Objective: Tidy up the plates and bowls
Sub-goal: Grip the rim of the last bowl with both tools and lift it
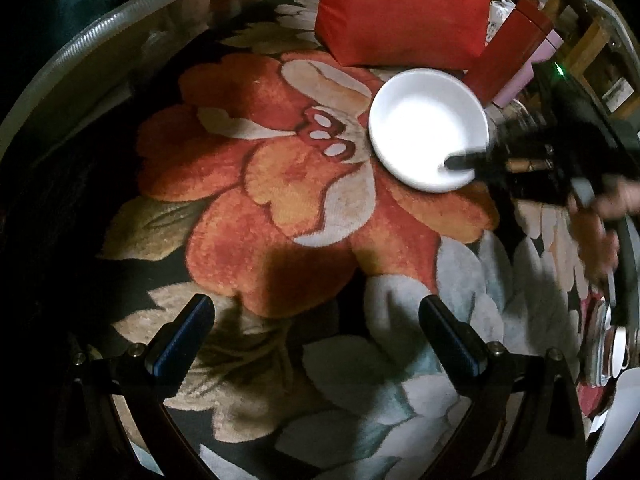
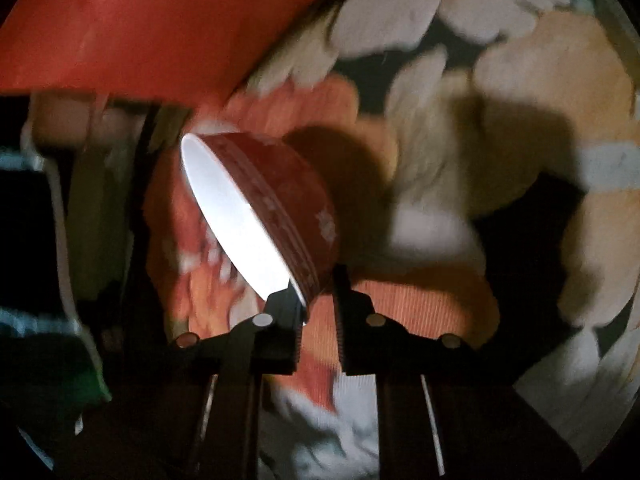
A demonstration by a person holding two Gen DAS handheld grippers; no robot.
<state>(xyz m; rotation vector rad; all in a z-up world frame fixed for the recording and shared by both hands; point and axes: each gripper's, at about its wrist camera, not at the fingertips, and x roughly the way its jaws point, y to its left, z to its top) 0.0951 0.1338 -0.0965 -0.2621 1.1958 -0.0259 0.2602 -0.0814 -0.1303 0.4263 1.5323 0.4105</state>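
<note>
My right tool point(image 2: 318, 292) pinches the tilted bowl point(image 2: 264, 216) by its near rim, while my left tool point(image 1: 316, 316) hangs wide open, holding nothing.

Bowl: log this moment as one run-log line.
right hand-held gripper: shut on rim of bowl | bowl: tilted, white inside, red outside | left hand-held gripper: open, empty, over floral rug

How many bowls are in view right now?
1 clear bowl, white inside and red outside, pinched at its rim in the right gripper over the floral rug. Stacked white dishes at the left wrist view's right edge may include more.
</note>
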